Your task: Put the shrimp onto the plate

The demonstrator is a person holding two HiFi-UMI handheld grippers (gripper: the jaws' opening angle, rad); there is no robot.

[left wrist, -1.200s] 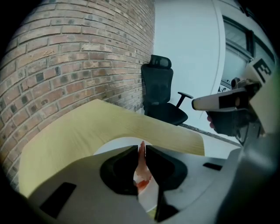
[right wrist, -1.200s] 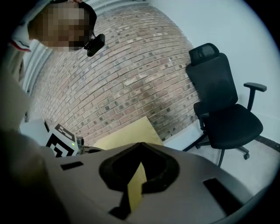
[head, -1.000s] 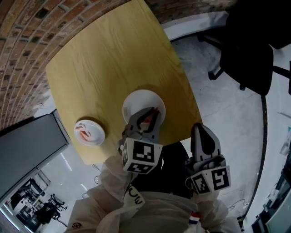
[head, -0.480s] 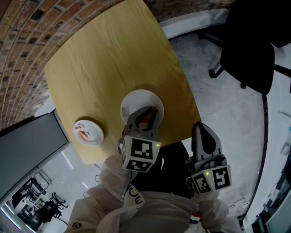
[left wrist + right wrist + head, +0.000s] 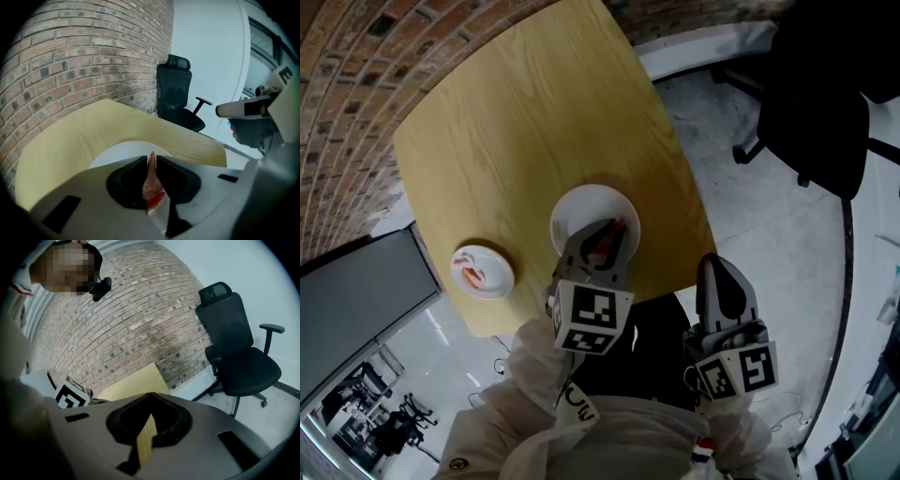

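Observation:
A pink and red shrimp [image 5: 151, 183] is pinched between the jaws of my left gripper [image 5: 150, 158], which is shut on it. In the head view that gripper [image 5: 605, 228] hangs over the near part of the white plate [image 5: 581, 208], with the shrimp [image 5: 602, 247] just above it. The plate's rim [image 5: 117, 151] shows right below the jaws. A small white dish [image 5: 500, 278] at the table's left front holds more shrimp [image 5: 472, 274]. My right gripper [image 5: 721, 274] is off the table's near edge, shut and holding nothing; its jaws [image 5: 150, 397] meet at the tips.
The yellow wooden table [image 5: 525, 122] stands against a brick wall [image 5: 356, 56]. A black office chair [image 5: 811, 112] stands on the grey floor to the right. A grey panel [image 5: 356, 300] lies left of the table.

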